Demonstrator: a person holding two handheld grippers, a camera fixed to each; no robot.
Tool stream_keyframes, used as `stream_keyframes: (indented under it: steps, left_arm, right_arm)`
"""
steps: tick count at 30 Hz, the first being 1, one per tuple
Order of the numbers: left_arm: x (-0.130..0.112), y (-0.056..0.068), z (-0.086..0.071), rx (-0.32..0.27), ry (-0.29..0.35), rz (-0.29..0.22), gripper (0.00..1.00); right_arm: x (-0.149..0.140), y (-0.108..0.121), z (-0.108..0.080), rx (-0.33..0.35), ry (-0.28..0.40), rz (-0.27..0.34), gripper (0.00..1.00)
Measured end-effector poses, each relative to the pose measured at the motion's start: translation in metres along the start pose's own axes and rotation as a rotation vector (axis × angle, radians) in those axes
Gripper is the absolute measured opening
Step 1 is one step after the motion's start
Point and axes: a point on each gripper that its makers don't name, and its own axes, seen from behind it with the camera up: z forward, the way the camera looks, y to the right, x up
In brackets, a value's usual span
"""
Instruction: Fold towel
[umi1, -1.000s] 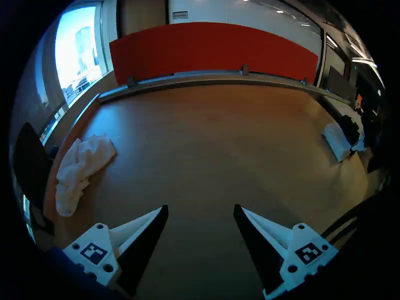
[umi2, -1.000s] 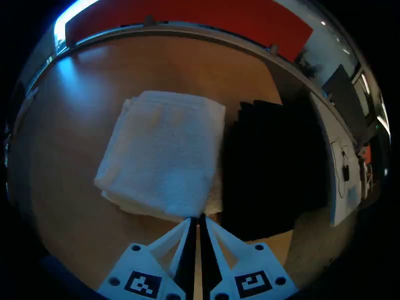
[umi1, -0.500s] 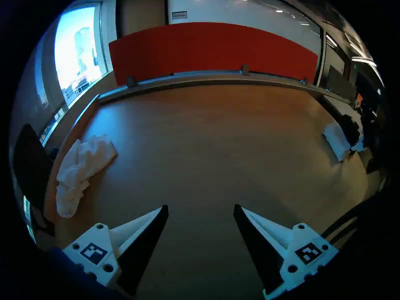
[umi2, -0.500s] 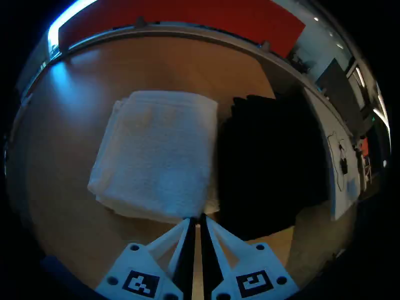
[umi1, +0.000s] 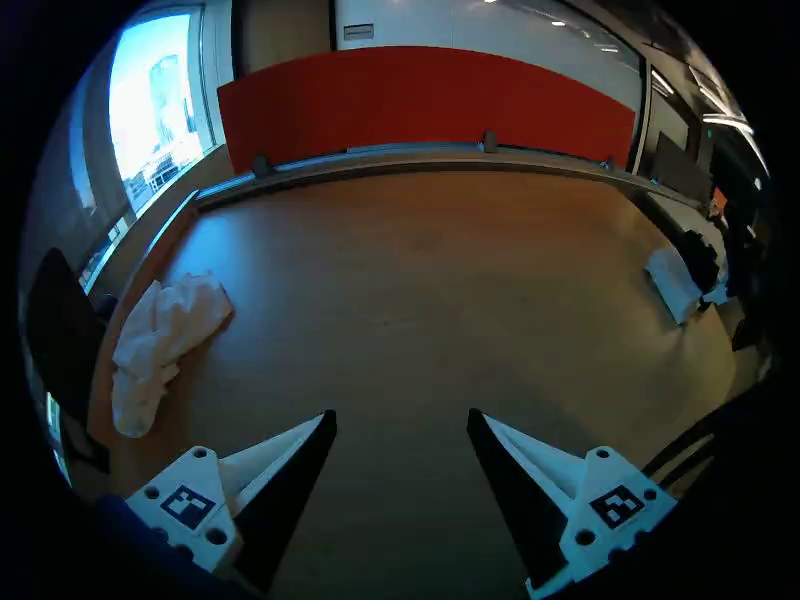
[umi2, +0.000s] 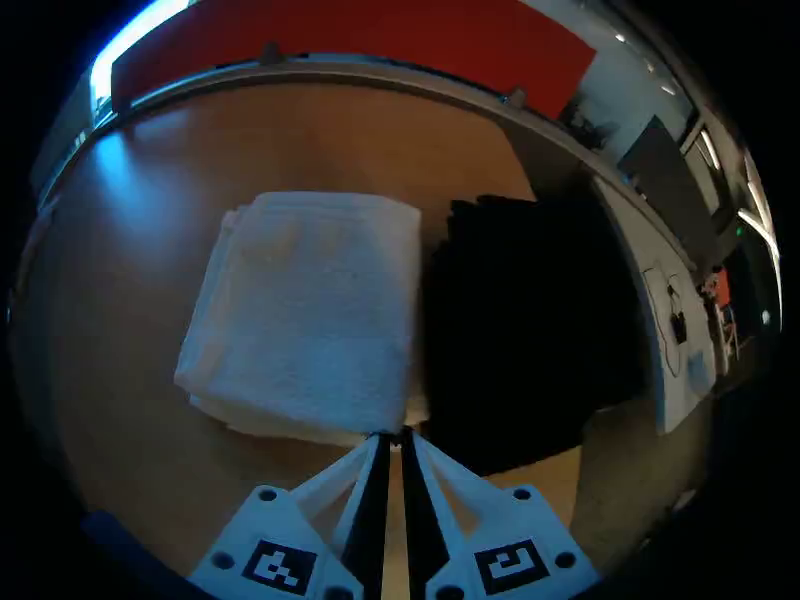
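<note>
**Ana:** Over at nine o'clock in the left gripper view, a crumpled white terry towel lies heaped close by the left edge of the wooden tabletop. I take that as the one waiting to be folded.

**Ben:** And the left gripper?

**Ana:** Its tongs stand spread wide, holding nothing, over bare wood at six o'clock, well apart from the heap.

**Ben:** How would you do it well?

**Ana:** Hunt for a hem rather than grabbing the bulk. Pinch one corner and draw it toward the middle, away from that edge, so nothing slips off. Then lay it flat before the first fold.

**Ben:** Room enough?

**Ana:** Plenty, I judge. The middle is open wood up to the grey rail and the red partition panel at twelve o'clock.

**Ben:** Further right?

**Ana:** At three o'clock sits a folded white terry towel, near the table's right edge. In the right gripper view it lies squared toward nine o'clock, right beside a black flat mass at three, too dark to identify. Whether they touch, I cannot tell.

**Ben:** The right gripper?

**Ana:** At six o'clock, its tongs are pressed together, tips at that towel's near edge, and I see nothing between them. I'd keep the new folding clear of that finished pile.
</note>
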Motion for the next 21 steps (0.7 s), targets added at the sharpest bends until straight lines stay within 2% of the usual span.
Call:
stream_keyframes:
  steps: [4,9,19,21]
  left_arm:
    - [0.0,0.0,0.0,-0.001,0.0,0.002,0.97]
    - [0.001,0.0,0.0,-0.001,0.002,0.003,0.97]
    - [0.002,0.003,0.001,-0.006,0.006,0.0,0.97]
    - [0.003,0.004,0.001,-0.007,0.007,0.001,0.97]
  right_arm:
    - [0.0,0.002,-0.001,-0.008,0.002,0.005,0.1]
    - [-0.001,0.004,-0.004,-0.016,0.004,0.004,0.2]
    - [-0.001,0.004,-0.012,-0.027,0.036,0.02,0.6]
    - [-0.001,0.002,-0.014,-0.023,0.044,0.024,0.64]
